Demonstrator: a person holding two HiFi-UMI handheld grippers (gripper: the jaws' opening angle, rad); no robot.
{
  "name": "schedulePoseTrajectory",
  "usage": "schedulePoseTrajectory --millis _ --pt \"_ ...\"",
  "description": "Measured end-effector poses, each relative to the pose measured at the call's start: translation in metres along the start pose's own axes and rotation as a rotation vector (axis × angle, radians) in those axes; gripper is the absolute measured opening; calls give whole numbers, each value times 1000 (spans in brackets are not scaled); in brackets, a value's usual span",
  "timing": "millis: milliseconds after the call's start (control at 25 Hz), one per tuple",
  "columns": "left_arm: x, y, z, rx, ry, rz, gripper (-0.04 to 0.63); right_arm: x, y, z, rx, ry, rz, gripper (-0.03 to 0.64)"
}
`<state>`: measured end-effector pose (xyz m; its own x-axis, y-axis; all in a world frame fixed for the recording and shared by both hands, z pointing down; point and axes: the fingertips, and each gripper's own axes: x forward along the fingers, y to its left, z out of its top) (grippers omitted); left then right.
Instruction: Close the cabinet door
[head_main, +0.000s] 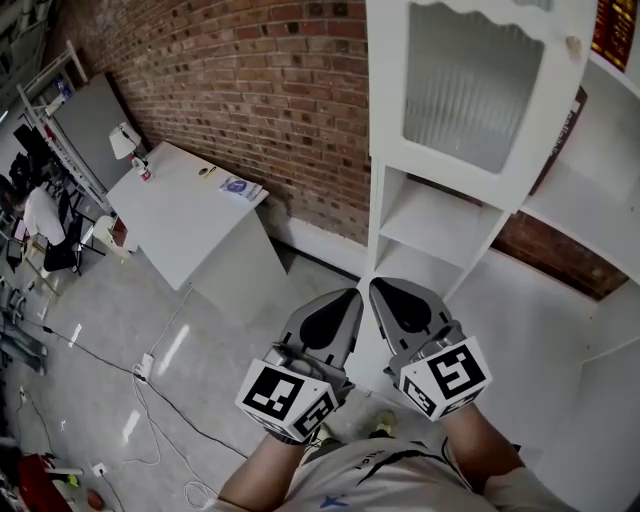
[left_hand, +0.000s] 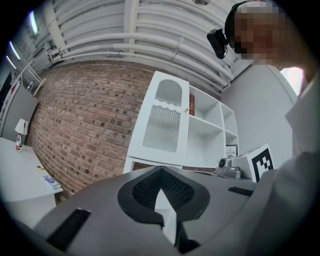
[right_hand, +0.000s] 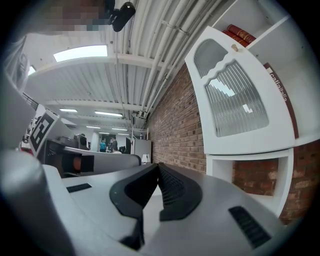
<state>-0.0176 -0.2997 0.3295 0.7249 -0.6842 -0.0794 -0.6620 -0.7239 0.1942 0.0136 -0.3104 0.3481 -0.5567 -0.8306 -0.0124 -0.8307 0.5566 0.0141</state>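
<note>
The white cabinet (head_main: 600, 190) stands against the brick wall. Its door (head_main: 470, 90), with a ribbed glass panel and a small knob (head_main: 573, 44), hangs open toward me. Both grippers sit side by side low in the head view, pointing level at the cabinet and apart from the door. My left gripper (head_main: 345, 300) is shut with nothing in it, its tips meeting in the left gripper view (left_hand: 161, 169). My right gripper (head_main: 385, 292) is shut and empty too (right_hand: 158, 166). The door (right_hand: 240, 105) fills the right of the right gripper view, with its knob (right_hand: 233, 48) near its top.
A white table (head_main: 190, 215) stands to the left along the brick wall (head_main: 270, 90), carrying a small lamp (head_main: 122, 140). Cables and a power strip (head_main: 145, 367) lie on the floor at the left. A person sits at the far left (head_main: 40, 215). Red books (right_hand: 240, 33) rest on the top shelf.
</note>
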Motion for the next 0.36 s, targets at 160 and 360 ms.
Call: schedulePoseTrajectory --millis 160,360 --pt "-6 10 3 -13 2 -2 9 7 6 2 -7 6 -12 18" --pt "-10 16 6 -9 2 -20 9 13 12 3 -10 13 -26 18"
